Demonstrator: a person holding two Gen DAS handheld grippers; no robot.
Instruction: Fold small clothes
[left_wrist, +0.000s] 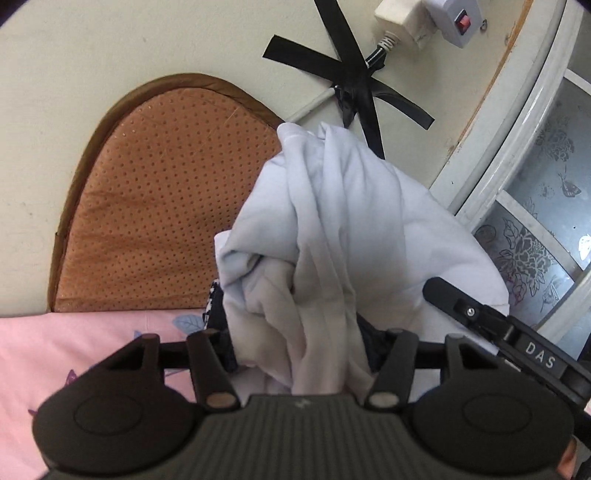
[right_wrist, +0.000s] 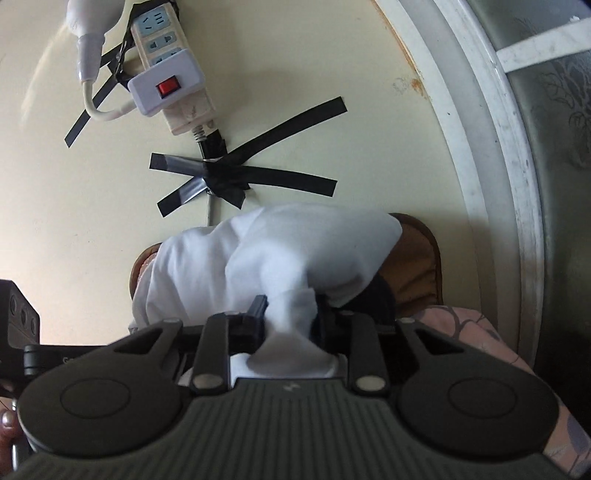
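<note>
Soft white garment (left_wrist: 332, 229), bunched and creased, hangs lifted over pink floral bedsheet (left_wrist: 74, 350), clamped in left gripper (left_wrist: 299, 347) and right gripper (right_wrist: 291, 317), perforated tan mat (left_wrist: 166, 206) behind.

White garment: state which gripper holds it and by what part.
Both hold it. The right gripper pinches a bunched fold of the white garment. The left gripper has a thick gathered bundle between its fingers; which part cannot be told.

Both wrist views close behind bunched white garment (left_wrist: 332, 221), facing wall; share black tape cross (right_wrist: 236, 177).
</note>
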